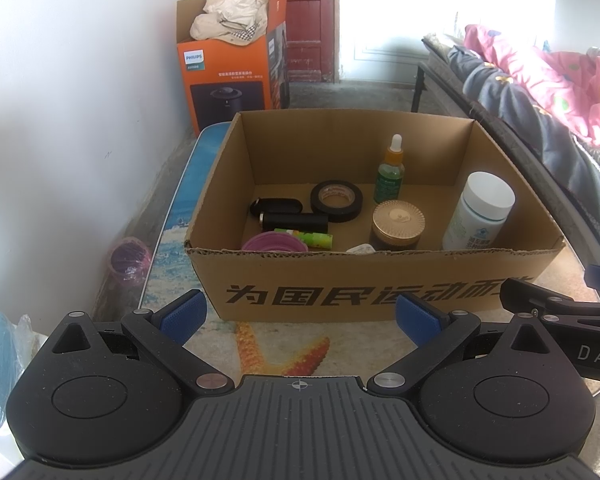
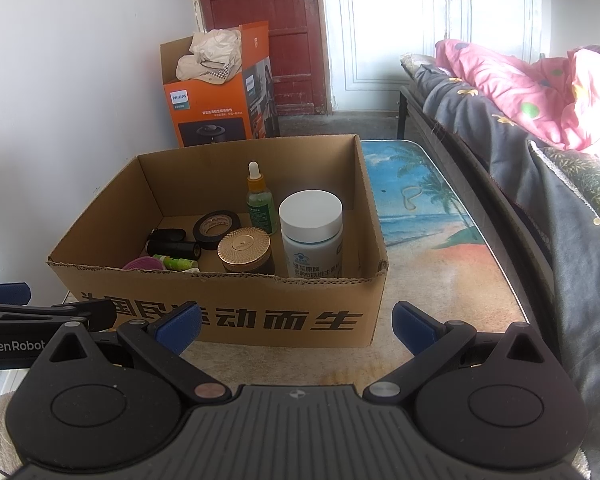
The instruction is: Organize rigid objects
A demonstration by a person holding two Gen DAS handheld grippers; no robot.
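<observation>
Left wrist view: the left gripper (image 1: 300, 316) is spread wide and empty, held in front of the cardboard box (image 1: 380, 280) on the table (image 1: 172, 232). The box holds a white bottle (image 1: 480, 210), a dropper bottle (image 1: 390, 170), a gold-lidded jar (image 1: 398, 224), a tape roll (image 1: 336, 201), a black cylinder (image 1: 294, 222), a green tube (image 1: 308, 238) and a pink bowl (image 1: 274, 243) (partly hidden by the near wall).

Right wrist view: the right gripper (image 2: 296, 326) is likewise spread and empty, just before the box's near right corner. The white bottle (image 2: 311, 232) stands against the right wall, beside the jar (image 2: 246, 254).
</observation>
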